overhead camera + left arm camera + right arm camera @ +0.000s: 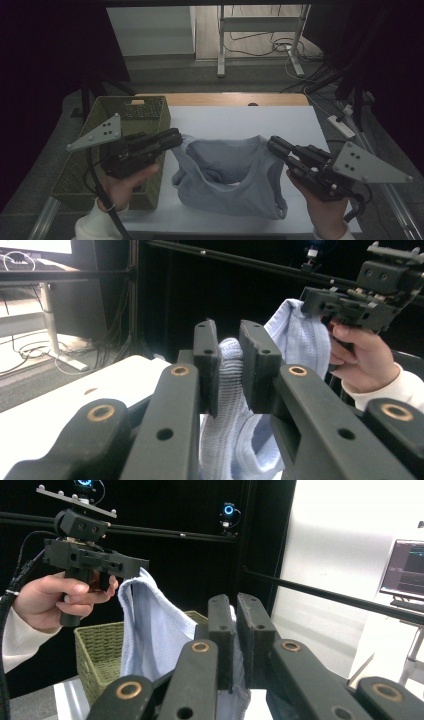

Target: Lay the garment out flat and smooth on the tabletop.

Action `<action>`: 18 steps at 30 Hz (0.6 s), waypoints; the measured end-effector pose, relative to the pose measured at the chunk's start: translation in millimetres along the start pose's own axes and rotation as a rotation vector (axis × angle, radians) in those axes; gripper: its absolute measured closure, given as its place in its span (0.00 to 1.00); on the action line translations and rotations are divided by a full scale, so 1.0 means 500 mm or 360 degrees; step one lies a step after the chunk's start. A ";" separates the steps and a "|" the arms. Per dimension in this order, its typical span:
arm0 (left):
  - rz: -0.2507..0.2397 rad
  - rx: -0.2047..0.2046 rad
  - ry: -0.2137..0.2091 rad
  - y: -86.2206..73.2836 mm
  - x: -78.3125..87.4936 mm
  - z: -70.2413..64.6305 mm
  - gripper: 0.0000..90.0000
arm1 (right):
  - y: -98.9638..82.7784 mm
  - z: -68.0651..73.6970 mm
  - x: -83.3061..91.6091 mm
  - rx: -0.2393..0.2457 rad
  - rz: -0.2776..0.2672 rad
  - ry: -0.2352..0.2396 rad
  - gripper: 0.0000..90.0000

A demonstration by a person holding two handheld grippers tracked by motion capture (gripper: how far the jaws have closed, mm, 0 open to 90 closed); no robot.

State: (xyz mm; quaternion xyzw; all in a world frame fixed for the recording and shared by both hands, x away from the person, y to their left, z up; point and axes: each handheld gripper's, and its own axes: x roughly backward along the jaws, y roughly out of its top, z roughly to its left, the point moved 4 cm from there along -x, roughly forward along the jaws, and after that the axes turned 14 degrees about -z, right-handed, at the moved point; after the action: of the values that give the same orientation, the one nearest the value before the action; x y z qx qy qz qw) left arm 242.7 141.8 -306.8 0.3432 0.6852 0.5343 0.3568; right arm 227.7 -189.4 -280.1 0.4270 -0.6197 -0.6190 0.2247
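Observation:
A light blue knitted garment hangs spread between my two grippers, its lower part resting on the white table. My left gripper is shut on the garment's left upper corner, and the cloth bunches between its black jaws. My right gripper is shut on the right upper corner, a strip of the fabric pinched in its jaws. Each gripper view shows the other hand holding its corner up: the right gripper and the left gripper.
A green woven basket stands at the table's left edge, right beside my left hand, and it shows as the basket in the right gripper view. Behind the table are a wooden edge, a white frame's legs and cables on the floor.

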 end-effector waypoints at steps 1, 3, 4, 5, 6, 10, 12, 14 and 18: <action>0.0015 0.0015 0.0009 -0.007 -0.006 0.007 0.87 | -0.006 -0.005 -0.002 0.0002 0.0016 -0.0015 0.94; 0.0049 0.0042 0.0034 -0.020 -0.017 0.025 0.87 | -0.025 -0.020 -0.009 -0.0017 0.0070 -0.0038 0.94; 0.0074 0.0061 0.0054 -0.030 -0.026 0.039 0.87 | -0.035 -0.027 -0.013 -0.0017 0.0092 -0.0050 0.94; 0.0087 0.0077 0.0071 -0.038 -0.032 0.050 0.87 | -0.053 -0.039 -0.019 -0.0019 0.0138 -0.0072 0.94; 0.0098 0.0087 0.0084 -0.045 -0.039 0.060 0.87 | -0.067 -0.049 -0.024 -0.0032 0.0166 -0.0085 0.94; 0.0141 0.0092 0.0136 -0.063 -0.060 0.089 0.87 | -0.108 -0.081 -0.039 -0.0080 0.0232 -0.0118 0.94; 0.0165 0.0081 0.0163 -0.067 -0.068 0.099 0.87 | -0.122 -0.093 -0.047 -0.0094 0.0254 -0.0135 0.94; 0.0171 0.0078 0.0177 -0.069 -0.074 0.106 0.87 | -0.128 -0.100 -0.054 -0.0092 0.0270 -0.0146 0.94; 0.0185 0.0059 0.0205 -0.070 -0.082 0.116 0.87 | -0.134 -0.111 -0.066 -0.0063 0.0297 -0.0164 0.94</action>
State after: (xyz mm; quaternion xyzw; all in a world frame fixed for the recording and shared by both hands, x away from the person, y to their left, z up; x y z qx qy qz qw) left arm 310.1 128.4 -346.1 0.3539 0.6954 0.5621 0.2741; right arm 306.9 -185.7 -328.6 0.3305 -0.6551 -0.6286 0.2577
